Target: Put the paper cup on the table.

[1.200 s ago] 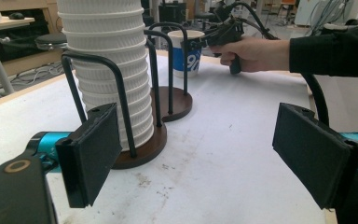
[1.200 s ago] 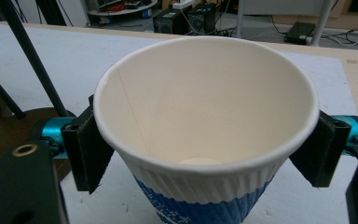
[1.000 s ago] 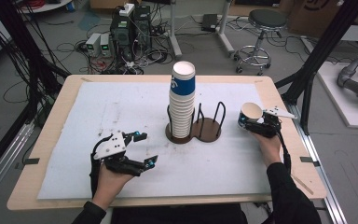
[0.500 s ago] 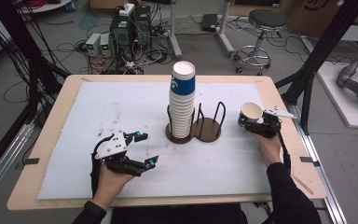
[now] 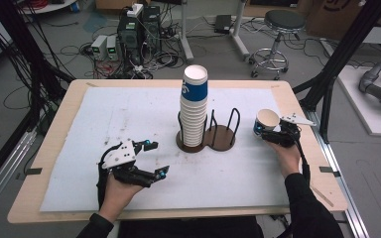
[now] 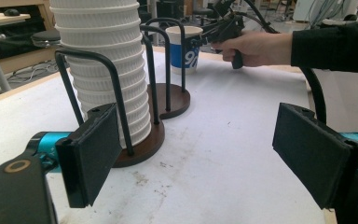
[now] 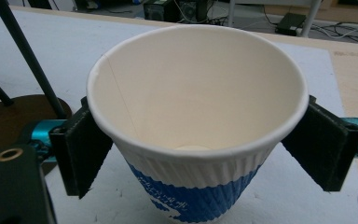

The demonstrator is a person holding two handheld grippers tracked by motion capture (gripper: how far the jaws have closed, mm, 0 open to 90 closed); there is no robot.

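One table (image 5: pixel 54 148) carries everything I see from the high view: the tall cup stack (image 5: pixel 194 106) in its dark rack (image 5: pixel 222 138), then the lone paper cup (image 5: pixel 266 121) standing near the right edge. My right gripper view alone shows that cup's empty inside (image 7: pixel 193 107); the right gripper (image 5: pixel 273 133) has just been opening, pads flanking the cup, whether touching I cannot tell. My left gripper (image 5: pixel 154 159) hangs half open, holding nothing, with the rack's hoops (image 6: pixel 116 88) before the stack.
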